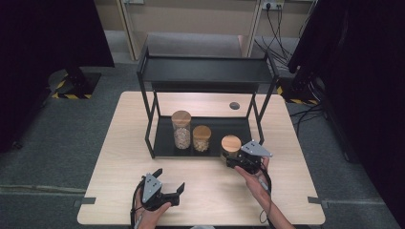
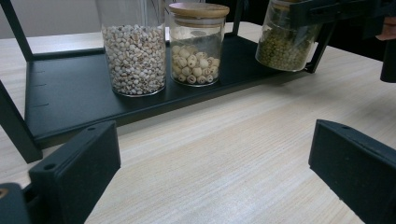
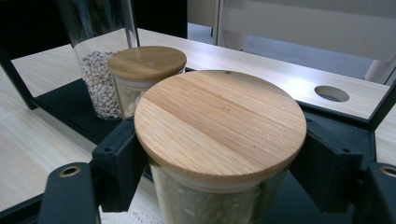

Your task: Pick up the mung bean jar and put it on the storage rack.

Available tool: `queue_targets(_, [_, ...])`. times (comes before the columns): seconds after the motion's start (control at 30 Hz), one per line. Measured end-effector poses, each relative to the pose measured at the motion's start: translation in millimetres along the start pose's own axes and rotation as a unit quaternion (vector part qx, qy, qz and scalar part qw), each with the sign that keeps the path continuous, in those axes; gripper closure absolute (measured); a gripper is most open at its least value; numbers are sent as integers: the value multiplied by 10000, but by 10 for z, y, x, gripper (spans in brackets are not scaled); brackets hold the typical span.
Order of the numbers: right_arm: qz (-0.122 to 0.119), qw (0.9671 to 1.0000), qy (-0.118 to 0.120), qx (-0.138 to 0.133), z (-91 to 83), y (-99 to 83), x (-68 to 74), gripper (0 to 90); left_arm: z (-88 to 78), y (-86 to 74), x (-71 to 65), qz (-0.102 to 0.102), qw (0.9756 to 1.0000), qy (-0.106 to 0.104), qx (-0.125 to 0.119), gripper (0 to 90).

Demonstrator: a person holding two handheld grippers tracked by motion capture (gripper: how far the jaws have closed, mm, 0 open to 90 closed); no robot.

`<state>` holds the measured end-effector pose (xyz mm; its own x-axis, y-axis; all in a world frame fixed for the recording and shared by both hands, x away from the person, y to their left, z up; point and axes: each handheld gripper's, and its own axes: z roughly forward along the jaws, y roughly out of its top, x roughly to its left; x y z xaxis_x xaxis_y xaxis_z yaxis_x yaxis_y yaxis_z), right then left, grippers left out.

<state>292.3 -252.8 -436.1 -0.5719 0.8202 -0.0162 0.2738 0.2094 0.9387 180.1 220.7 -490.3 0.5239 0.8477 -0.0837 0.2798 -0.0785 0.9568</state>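
At six o'clock on the wooden table (image 1: 114, 157), nearest the person, the left gripper (image 1: 168, 190) rests idle with its jaws spread wide apart and nothing between them. A little farther out, toward four o'clock, the right gripper (image 1: 237, 161) is clamped around a jar of green beans (image 2: 286, 44), just under its wooden lid (image 3: 220, 125). From the left gripper view the jar looks tilted and raised off the bottom shelf (image 2: 70, 102) of the black rack (image 1: 205, 71), at the shelf's right front corner. If the jar is being set down or lifted out, I would level it first, hold the grip below the lid firm, and steer clear of the rack's leg (image 1: 260, 126) close by. Beyond, toward twelve o'clock, a short jar of pale seeds (image 1: 201, 138) and a tall jar of grain (image 1: 181, 130) stand side by side on the shelf; keep the carried jar apart from them.
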Motion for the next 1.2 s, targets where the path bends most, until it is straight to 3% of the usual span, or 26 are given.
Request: queue_targets(1.2, [76,9999,-7,95,466,142,-76,252,-13,1,0,-1,10000,-3,-44,14])
